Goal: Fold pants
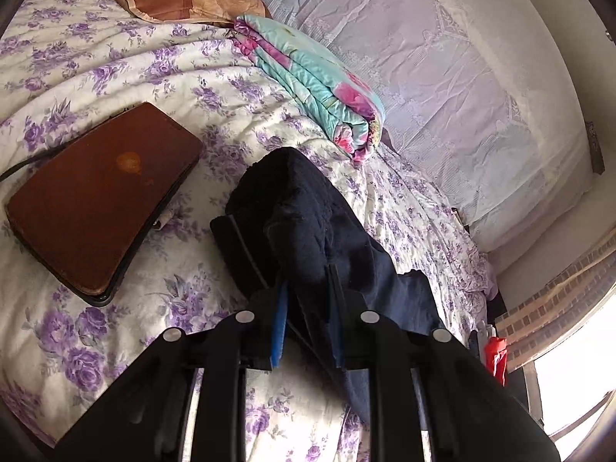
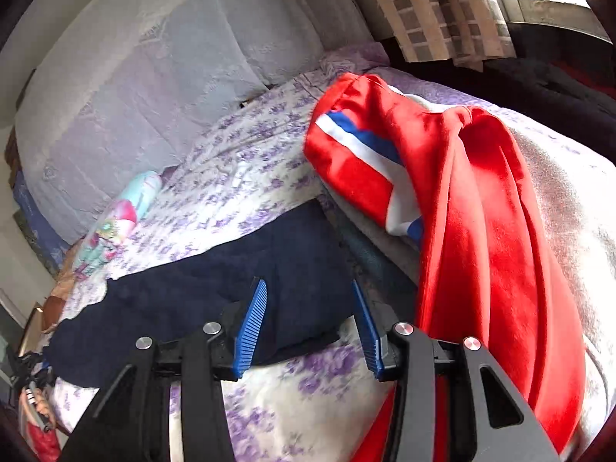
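— Where are the pants?

— The dark navy fleece pants (image 1: pixel 308 223) lie on the bed's purple-flowered white sheet (image 1: pixel 115 77), just beside the flat brown leather case (image 1: pixel 96 200). My left claw (image 1: pixel 308 308) is clamped on a bunched fold of them.

— And your right?

— My right claw (image 2: pixel 308 308) stands spread wide, its blue pads (image 2: pixel 252 323) apart over the pants' edge (image 2: pixel 231 296), gripping nothing. A red jacket with a blue-white stripe (image 2: pixel 481 211) lies just beside them.

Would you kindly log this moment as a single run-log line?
task: fold pants | left tongs: shut on navy pants, lifted | right tongs: open over pants | bed: red garment beside
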Tool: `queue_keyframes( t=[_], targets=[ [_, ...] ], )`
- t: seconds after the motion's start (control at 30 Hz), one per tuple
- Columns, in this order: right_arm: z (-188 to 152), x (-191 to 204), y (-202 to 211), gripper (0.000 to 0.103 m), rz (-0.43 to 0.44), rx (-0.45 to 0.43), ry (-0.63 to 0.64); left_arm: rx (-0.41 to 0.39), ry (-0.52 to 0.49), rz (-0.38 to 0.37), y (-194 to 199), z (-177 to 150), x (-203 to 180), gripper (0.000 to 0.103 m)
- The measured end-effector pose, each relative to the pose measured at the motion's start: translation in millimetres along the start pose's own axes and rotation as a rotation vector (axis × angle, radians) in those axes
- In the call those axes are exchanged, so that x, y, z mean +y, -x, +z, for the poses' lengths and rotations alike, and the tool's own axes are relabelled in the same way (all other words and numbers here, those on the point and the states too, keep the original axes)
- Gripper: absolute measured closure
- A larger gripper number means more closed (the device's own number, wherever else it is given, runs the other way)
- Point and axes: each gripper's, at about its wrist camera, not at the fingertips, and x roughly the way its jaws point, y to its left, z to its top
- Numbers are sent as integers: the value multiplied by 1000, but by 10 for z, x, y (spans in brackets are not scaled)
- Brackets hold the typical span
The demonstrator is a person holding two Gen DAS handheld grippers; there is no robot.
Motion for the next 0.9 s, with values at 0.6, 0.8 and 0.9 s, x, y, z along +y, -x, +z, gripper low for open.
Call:
queue_keyframes(
  t=[0.6,0.8,0.9],
  targets=[
    [-223,-41,-544,66,150,190,-224,11,-40,47,-43,-54,-75,85],
    [-176,140,-562,101,153,156,-96,5,-95,28,29,-20,-227,85],
    [-1,213,-482,101,185,97,-83,-1,-96,-8,65,55,-313,85]
  ],
)
